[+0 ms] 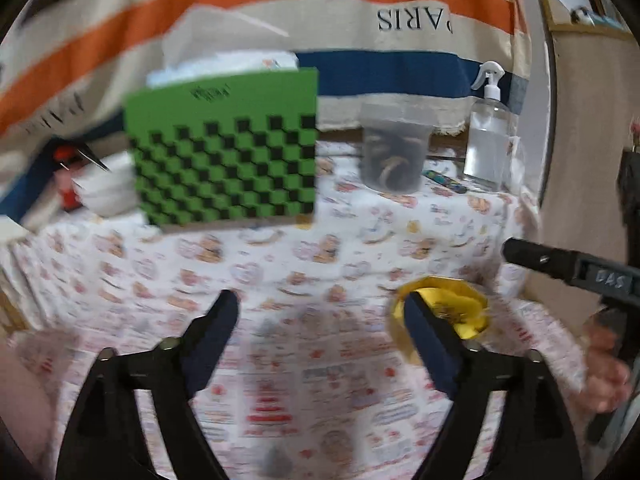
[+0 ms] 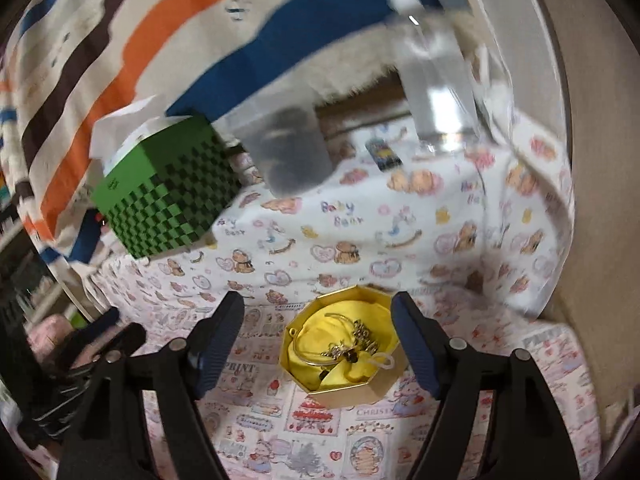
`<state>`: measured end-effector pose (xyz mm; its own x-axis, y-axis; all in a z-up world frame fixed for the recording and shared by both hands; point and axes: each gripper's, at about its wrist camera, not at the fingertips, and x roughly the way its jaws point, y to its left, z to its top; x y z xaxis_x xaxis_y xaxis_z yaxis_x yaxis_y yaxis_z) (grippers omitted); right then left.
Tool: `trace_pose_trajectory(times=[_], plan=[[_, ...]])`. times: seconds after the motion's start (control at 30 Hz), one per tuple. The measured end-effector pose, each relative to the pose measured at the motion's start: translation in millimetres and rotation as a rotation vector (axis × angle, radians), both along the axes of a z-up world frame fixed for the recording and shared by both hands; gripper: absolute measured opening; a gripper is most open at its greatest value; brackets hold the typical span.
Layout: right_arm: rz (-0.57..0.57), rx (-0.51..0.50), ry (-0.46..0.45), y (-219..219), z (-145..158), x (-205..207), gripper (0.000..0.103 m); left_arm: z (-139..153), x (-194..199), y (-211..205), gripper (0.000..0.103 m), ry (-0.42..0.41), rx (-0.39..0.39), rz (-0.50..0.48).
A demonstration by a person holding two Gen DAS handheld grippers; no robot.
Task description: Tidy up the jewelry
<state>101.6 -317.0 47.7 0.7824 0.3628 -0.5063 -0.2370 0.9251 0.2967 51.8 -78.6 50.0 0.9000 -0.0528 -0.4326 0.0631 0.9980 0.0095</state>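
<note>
Right now the gold octagonal box [image 2: 340, 364] sits on the printed tablecloth [image 2: 360, 240], lid off, with a yellow cloth lining [image 2: 320, 322] and a tangle of jewelry [image 2: 352, 346] inside: a thin bangle and some chain or charm pieces that cannot be told apart in the tangle. In the right wrist view the box lies between the two fingers of the right gripper [image 2: 318, 334], a little toward the right-hand finger and close in front of the camera; the jaws stand wide, neither pad touches the box wall, and nothing is held. The box has no real long axis, being nearly as wide as it is deep, so the approach angle probably matters little, but the bangle runs left to right across the lining

The left gripper [image 1: 320, 314] is also spread wide and empty over bare cloth; from it the gold box [image 1: 440, 312] lies off to the right, partly hidden behind its right finger. So the right hand is the nearer one, and any pick from the box looks like its job

Farther back stand a green checkered box [image 1: 224, 152], a clear jar [image 1: 394, 148] with dark bangles inside, and a spray bottle [image 1: 488, 132]
</note>
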Motion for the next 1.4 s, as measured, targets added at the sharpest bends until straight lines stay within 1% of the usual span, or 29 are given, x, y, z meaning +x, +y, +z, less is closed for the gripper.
trace_pose_trajectory(times=[0.03,0.07,0.1,0.13,0.23,0.3,0.37,0.47,0.6,0.67,0.7,0.73,0.77,0.83,0.87,0.9,0.97,1.0,1.03,1.1,1.13,1.2,1.3,1.4], plan=[[0.003,-0.017,-0.020,4,0,-4,0.080,1,-5,0,0.097,-0.030,0.031,0.023],[0.001,-0.027,-0.036,7,0,-8,0.084,1,-9,2,0.097,-0.057,0.054,0.036],[-0.003,-0.033,-0.045,9,-2,-10,0.086,1,-13,4,0.097,-0.076,0.065,0.040],[-0.012,-0.048,-0.060,12,-4,-13,0.088,1,-15,6,0.098,-0.084,0.066,0.041],[-0.042,-0.098,-0.113,17,-7,-23,0.103,0,-22,17,0.101,-0.121,0.036,0.060],[-0.092,-0.112,-0.156,14,-11,-30,0.103,-1,-29,27,0.103,-0.169,0.009,0.078],[-0.110,-0.109,-0.165,11,-14,-33,0.103,-5,-34,33,0.103,-0.198,0.004,0.092],[-0.122,-0.117,-0.169,12,-22,-34,0.103,-14,-34,38,0.102,-0.200,-0.013,0.073],[-0.120,-0.197,-0.206,27,-33,-38,0.103,-24,-33,43,0.103,-0.203,-0.050,0.022],[-0.114,-0.212,-0.225,34,-36,-43,0.103,-25,-33,42,0.103,-0.220,-0.039,0.049],[-0.125,-0.213,-0.231,36,-38,-46,0.103,-26,-33,44,0.103,-0.224,-0.048,0.070],[-0.144,-0.216,-0.240,37,-39,-49,0.103,-27,-33,47,0.103,-0.218,-0.068,0.081],[-0.177,-0.212,-0.271,38,-39,-55,0.103,-29,-32,51,0.102,-0.207,-0.104,0.090],[-0.179,-0.195,-0.318,38,-37,-63,0.103,-33,-30,60,0.102,-0.190,-0.167,0.116],[-0.176,-0.200,-0.331,39,-36,-65,0.103,-36,-30,63,0.102,-0.185,-0.184,0.143],[-0.171,-0.211,-0.347,41,-36,-67,0.103,-39,-29,65,0.102,-0.182,-0.186,0.161],[-0.165,-0.245,-0.379,47,-36,-71,0.103,-42,-27,63,0.102,-0.174,-0.164,0.169],[-0.164,-0.254,-0.378,49,-36,-71,0.103,-45,-26,62,0.102,-0.172,-0.152,0.175],[-0.159,-0.257,-0.370,50,-37,-71,0.103,-46,-25,60,0.102,-0.170,-0.141,0.180],[-0.164,-0.243,-0.353,49,-37,-70,0.103,-48,-23,53,0.102,-0.158,-0.115,0.161],[-0.152,-0.225,-0.339,48,-38,-68,0.103,-48,-25,51,0.102,-0.163,-0.104,0.161],[-0.152,-0.222,-0.321,47,-39,-66,0.103,-47,-27,46,0.102,-0.176,-0.070,0.176],[-0.164,-0.230,-0.319,47,-40,-66,0.103,-48,-23,37,0.103,-0.149,-0.015,0.187],[-0.169,-0.228,-0.321,47,-40,-67,0.103,-49,-21,38,0.103,-0.141,-0.021,0.163]])
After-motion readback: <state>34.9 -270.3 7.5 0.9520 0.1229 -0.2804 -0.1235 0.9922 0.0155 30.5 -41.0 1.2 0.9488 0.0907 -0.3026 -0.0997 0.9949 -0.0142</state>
